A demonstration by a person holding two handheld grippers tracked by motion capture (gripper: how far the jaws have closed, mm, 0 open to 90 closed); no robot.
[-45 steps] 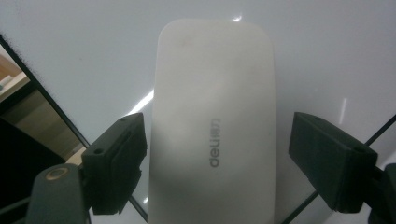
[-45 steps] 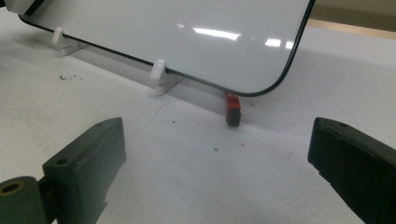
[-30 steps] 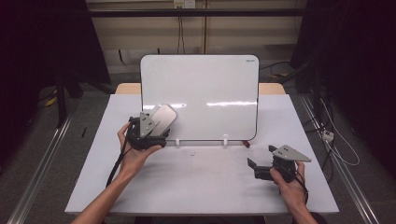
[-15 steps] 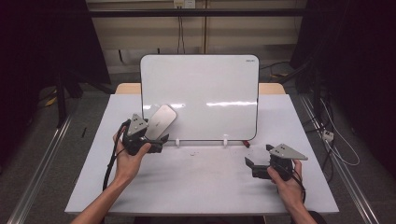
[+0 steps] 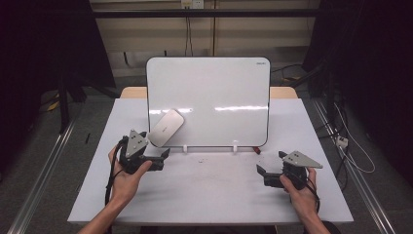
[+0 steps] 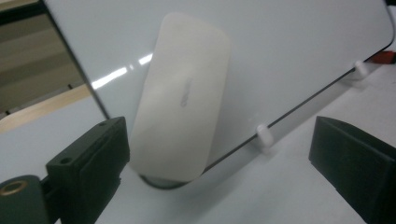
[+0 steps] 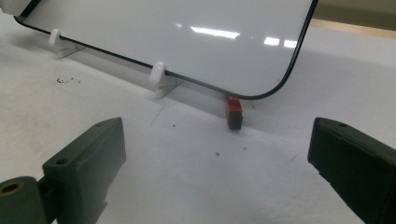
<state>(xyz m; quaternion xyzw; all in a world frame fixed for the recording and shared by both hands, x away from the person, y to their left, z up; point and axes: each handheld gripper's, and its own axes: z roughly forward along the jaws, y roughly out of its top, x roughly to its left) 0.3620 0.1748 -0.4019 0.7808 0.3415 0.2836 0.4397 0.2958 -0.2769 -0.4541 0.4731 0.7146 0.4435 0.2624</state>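
Now, from the high view, my left gripper (image 5: 163,155) sits just below the eraser (image 5: 165,128) stuck on the whiteboard (image 5: 214,92); my right gripper (image 5: 263,173) rests apart. Its own view: jaws wide, just opened, eraser (image 6: 184,93) between them unpressed. Right gripper view: my jaws gape on nothing, near a red magnet (image 7: 233,111).

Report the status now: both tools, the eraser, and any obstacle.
Left tool open, jaws just widened, eraser released against the whiteboard. Right tool open, empty. Small red piece ahead of it.

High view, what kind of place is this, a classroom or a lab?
Most likely a lab recording bay: dark curtains flank one white table, floor rails run beside it, and cables hang down the back wall.
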